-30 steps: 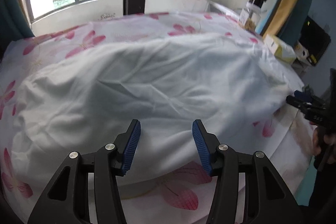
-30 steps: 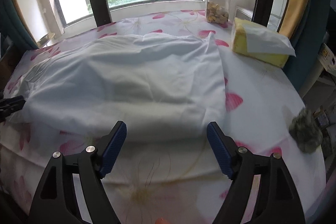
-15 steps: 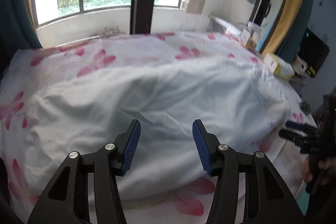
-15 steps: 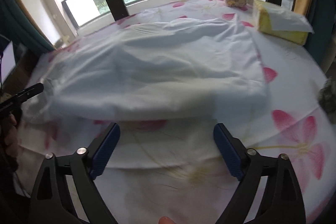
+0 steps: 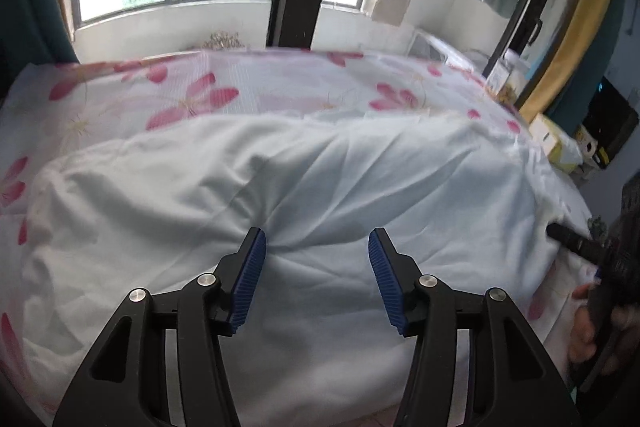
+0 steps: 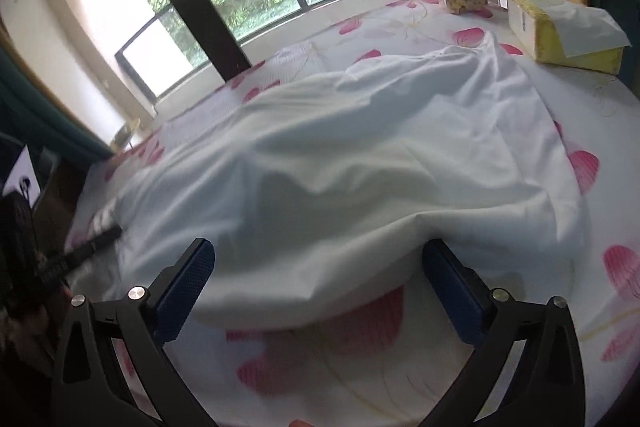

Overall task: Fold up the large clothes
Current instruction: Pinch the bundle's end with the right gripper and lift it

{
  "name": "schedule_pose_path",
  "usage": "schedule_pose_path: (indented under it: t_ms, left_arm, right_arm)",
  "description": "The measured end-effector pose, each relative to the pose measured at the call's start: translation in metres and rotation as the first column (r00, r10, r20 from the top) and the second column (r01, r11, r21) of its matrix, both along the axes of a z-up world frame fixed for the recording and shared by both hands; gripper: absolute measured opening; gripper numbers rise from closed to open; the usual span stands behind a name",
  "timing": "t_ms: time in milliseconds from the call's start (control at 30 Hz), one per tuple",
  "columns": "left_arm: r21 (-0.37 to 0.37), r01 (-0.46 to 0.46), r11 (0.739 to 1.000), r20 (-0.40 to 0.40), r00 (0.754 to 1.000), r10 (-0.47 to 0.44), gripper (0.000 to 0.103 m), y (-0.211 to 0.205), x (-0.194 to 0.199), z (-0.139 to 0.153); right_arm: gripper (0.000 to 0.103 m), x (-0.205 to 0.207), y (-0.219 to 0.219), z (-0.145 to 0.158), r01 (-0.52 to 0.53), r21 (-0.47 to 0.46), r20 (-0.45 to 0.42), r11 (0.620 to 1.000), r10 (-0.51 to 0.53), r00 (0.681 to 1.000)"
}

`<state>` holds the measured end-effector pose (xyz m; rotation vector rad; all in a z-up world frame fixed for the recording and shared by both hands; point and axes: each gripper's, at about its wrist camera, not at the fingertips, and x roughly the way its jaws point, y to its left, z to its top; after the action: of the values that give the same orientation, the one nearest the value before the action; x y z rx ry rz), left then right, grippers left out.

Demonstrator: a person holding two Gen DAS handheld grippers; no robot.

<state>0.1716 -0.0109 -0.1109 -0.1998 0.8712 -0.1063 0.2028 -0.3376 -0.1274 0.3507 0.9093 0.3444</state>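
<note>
Garment (image 5: 320, 187) lies rumpled on the flowered sheet (image 5: 192, 95), nearer than a second ago, my left gripper (image 5: 314, 271) apart over it, my right gripper (image 6: 320, 279) opening at its near edge, so grabbing comes next.

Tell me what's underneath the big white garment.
The white garment lies on a cloth with pink flowers, which shows all around it. Whatever lies beneath its middle is covered.
</note>
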Motion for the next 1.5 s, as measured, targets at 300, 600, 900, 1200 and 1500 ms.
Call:
schedule_pose_path:
  t_ms: [300,600,900,1200,1500]
  left_arm:
    - [0.039,-0.032,0.999,0.027,0.999,0.031,0.062,-0.012,-0.004,-0.01]
    - [0.004,-0.02,1.0,0.04,0.999,0.02,0.061,-0.008,-0.006,-0.01]
    - [-0.002,0.005,1.0,0.04,0.999,-0.005,0.061,-0.012,-0.002,-0.012]
    - [-0.009,0.017,1.0,0.041,0.999,-0.017,0.061,-0.013,-0.002,-0.012]
    - [-0.05,0.03,0.998,0.047,0.999,-0.027,0.061,-0.009,-0.004,-0.013]
  right_arm:
    - [0.103,0.028,0.001,-0.002,0.086,0.122,-0.015,0.989,-0.084,0.996]
    - [0.078,0.048,0.032,-0.002,0.061,0.083,-0.011,0.995,-0.06,0.998]
    - [0.021,0.056,0.05,0.005,0.025,-0.041,0.011,0.999,-0.024,1.0]
    - [0.016,0.035,0.085,0.059,0.001,-0.216,0.216,0.976,0.047,0.975]
    - [0.016,0.016,0.139,0.084,-0.037,-0.336,0.316,0.941,0.15,0.937]
